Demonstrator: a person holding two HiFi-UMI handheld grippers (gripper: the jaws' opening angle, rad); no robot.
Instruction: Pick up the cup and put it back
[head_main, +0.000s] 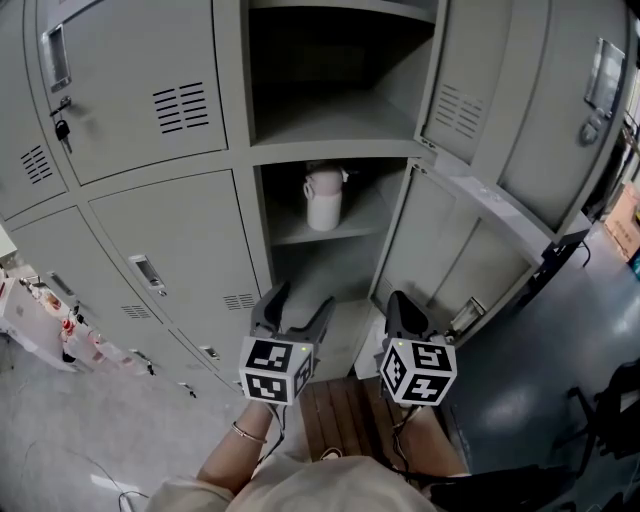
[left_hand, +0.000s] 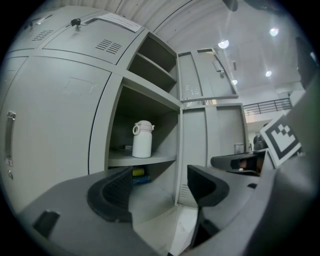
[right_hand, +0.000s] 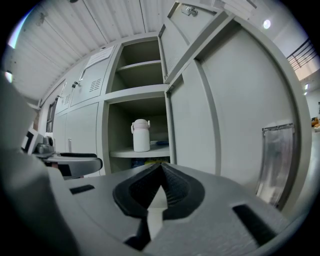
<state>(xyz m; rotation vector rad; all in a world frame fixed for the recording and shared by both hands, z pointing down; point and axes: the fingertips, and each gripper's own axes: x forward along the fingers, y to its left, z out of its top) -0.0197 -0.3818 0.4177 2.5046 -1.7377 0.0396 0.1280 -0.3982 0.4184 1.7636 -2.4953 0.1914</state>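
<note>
Cup (head_main: 323, 200) sits in neither claw. The left claw (head_main: 298, 308) stands wide open, its two dark pads well apart, with only the locker's lower front showing through the gap. The left gripper view shows the same, with nothing between or against the left claw's (left_hand: 157, 187) pads. The right claw (head_main: 402, 310) is closed, and in the right gripper view its ribbed tips (right_hand: 161, 175) meet at a point with nothing pinched between them. Both claws hang side by side, near each other, in front of the grey locker (head_main: 180, 230) and well apart from the cup.

Beyond them the cup (left_hand: 142, 140) stands upright on the shelf (head_main: 355, 225) of the open middle compartment. It is white, with a lid and a small loop at its top. It stands about mid-shelf (right_hand: 141, 136), clear of both side walls, set back a little from the shelf's front lip. The compartment's door (head_main: 430, 250) is swung out to the right, leaving the opening unobstructed. Another open compartment (head_main: 330, 80) lies directly above. Closed doors fill the locker face to the left.
</note>
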